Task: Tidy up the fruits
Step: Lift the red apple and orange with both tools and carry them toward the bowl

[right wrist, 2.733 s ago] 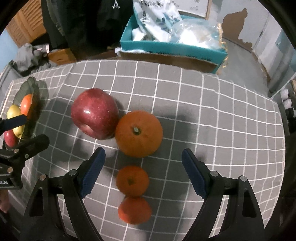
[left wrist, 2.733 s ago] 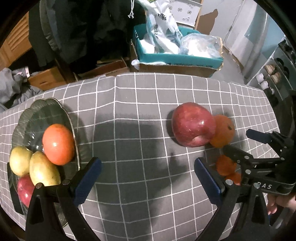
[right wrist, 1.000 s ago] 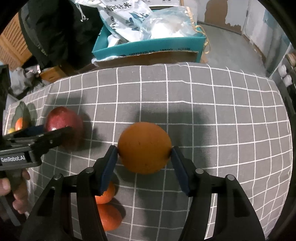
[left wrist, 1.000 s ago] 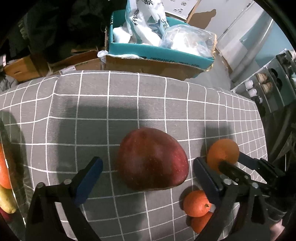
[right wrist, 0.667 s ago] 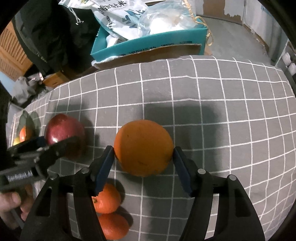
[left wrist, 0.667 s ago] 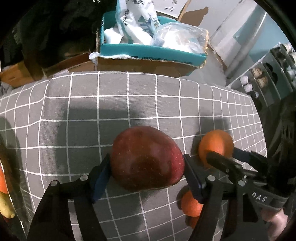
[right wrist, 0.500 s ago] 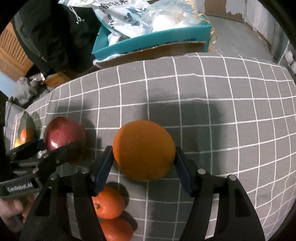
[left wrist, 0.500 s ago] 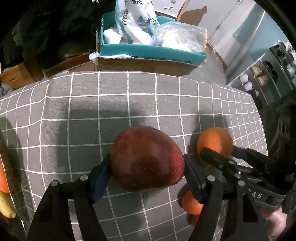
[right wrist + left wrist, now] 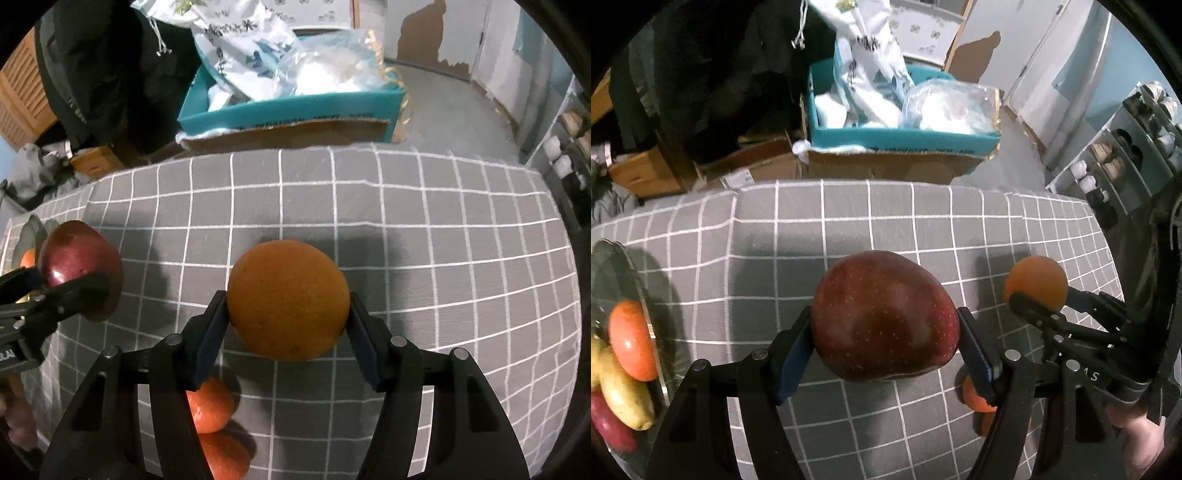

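Red apple point(image 9: 884, 317) sits clamped btwn the pads of the left tongs point(image 9: 886, 350), looks lifted off the grey checked tabletop point(image 9: 820, 221). Right tongs point(image 9: 286, 332) have just been tightening, pads pressed on both sides of the big orange point(image 9: 288, 299), which also looks clear of the cloth. Two small mandarins point(image 9: 210, 406) lie on the tabletop near the right tongs, low-left in the right wrist view. Key relation: the glass dish point(image 9: 613, 258) w/ the fruit already in it lies at the far left edge of the left wrist view, so left of both tongs; left hand is nearer, so the apple likely goes first, orange has to cross more tabletop. Apple's long axis runs across the pads. Person's hand point(image 9: 1137, 439) shows on the right tool's grip.
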`<state>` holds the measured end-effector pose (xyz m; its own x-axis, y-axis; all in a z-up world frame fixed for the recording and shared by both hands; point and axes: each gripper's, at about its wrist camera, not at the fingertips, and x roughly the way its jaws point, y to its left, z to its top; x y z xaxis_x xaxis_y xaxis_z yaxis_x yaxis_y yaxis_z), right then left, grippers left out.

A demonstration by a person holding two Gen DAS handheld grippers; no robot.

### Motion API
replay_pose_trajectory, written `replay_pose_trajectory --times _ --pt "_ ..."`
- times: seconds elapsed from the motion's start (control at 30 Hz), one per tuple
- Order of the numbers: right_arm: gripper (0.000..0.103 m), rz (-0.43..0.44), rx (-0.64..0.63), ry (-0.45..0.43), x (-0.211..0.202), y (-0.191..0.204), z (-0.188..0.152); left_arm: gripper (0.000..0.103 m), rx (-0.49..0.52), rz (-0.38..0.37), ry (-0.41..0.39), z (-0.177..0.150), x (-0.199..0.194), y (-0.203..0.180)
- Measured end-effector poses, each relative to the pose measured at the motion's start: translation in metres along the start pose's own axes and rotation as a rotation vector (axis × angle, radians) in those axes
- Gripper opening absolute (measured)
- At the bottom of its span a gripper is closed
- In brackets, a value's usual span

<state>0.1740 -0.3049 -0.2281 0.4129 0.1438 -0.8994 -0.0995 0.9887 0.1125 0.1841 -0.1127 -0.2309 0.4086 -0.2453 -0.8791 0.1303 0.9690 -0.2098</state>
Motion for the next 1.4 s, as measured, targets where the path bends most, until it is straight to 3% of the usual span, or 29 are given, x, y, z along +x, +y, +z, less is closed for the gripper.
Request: replay_pose_trajectory --times 0.47,1.0,1.4 --pt "0.062 -0.061 -0.046 -0.125 -0.060 0.017 0.001 0.075 0.049 0.033 -0.114 -0.003 -0.056 -0.004" --pt "0.062 -0.049 -0.062 -0.258 -0.129 0.040 0.006 0.075 0.036 0.021 -0.233 -0.010 -0.127 0.007" --pt "0.062 -0.012 -0.106 -0.340 -0.169 0.067 0.005 0.075 0.043 0.055 -0.303 -0.025 -0.173 0.018"
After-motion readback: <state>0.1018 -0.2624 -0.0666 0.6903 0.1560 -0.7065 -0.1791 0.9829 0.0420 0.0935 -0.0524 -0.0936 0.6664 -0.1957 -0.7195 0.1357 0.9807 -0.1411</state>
